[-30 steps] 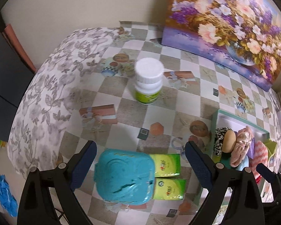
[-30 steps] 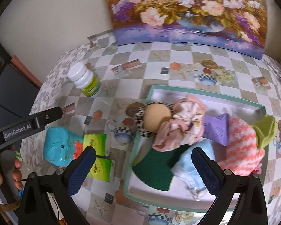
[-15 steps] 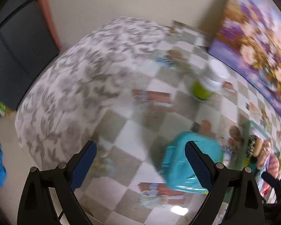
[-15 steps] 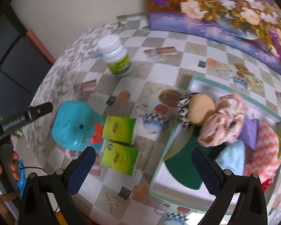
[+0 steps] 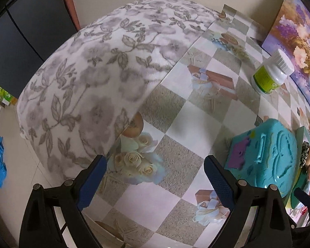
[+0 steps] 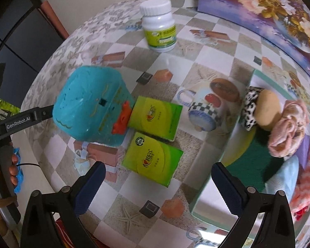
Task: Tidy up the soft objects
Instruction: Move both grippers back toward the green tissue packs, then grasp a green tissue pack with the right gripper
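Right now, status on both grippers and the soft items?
Left gripper open, empty, over bare checkered tablecloth. Right gripper open, empty, above two green tissue packs. Soft fabrics piled in teal-rimmed tray. Nothing blocking.

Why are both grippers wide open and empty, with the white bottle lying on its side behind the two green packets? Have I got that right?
Not quite. The white bottle stands upright, cap on top, as the right wrist view shows. The rest holds: the left gripper and right gripper are open and empty, and the green packets lie nearer.
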A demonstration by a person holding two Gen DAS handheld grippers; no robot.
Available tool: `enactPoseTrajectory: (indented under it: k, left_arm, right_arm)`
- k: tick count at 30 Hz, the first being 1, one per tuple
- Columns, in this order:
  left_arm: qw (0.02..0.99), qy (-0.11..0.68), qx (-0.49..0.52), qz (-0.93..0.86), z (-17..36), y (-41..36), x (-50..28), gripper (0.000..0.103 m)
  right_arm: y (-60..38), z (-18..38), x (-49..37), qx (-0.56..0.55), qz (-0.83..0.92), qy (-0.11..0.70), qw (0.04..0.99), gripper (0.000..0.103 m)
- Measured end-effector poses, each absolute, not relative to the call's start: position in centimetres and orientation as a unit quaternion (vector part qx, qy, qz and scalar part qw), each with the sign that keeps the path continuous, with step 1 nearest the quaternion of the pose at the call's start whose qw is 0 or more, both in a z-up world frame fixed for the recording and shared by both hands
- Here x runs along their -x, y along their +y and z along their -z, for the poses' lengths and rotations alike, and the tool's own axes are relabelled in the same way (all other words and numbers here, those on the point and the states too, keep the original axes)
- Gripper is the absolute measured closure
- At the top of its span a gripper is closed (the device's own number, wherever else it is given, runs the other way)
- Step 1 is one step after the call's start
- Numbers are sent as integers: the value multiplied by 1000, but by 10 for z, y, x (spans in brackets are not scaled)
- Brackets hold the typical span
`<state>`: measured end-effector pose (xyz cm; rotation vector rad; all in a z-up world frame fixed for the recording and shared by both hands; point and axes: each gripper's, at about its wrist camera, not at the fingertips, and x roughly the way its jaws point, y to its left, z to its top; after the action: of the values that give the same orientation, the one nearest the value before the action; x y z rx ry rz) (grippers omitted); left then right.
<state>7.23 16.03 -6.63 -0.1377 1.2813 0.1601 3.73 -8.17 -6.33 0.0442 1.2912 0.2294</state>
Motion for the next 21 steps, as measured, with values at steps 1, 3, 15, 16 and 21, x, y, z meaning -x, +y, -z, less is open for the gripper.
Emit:
enactPoseTrajectory:
  k: [1,3,15,16,21]
  left_arm:
    - [796,598,63,-72,68,159,-72,8]
    - [795,600,62,-67,69,158,-73,8]
    - [792,605,59,-54,74,153,-73,8]
    - [792,605,58,-53,75,153,-73,8]
    - [791,607,56,-49,78,150,-74,8]
  right_arm:
    - [-80,65,-37,-18,-108,602,791,0]
    - [-77,68,-37,-11,-111,605,789,0]
    - [-63,90,-43,17,-109,619,778,0]
    - [-62,92,-44,18,-108,620,777,0]
    - [-56,98,-47,26,-107,621,776,1]
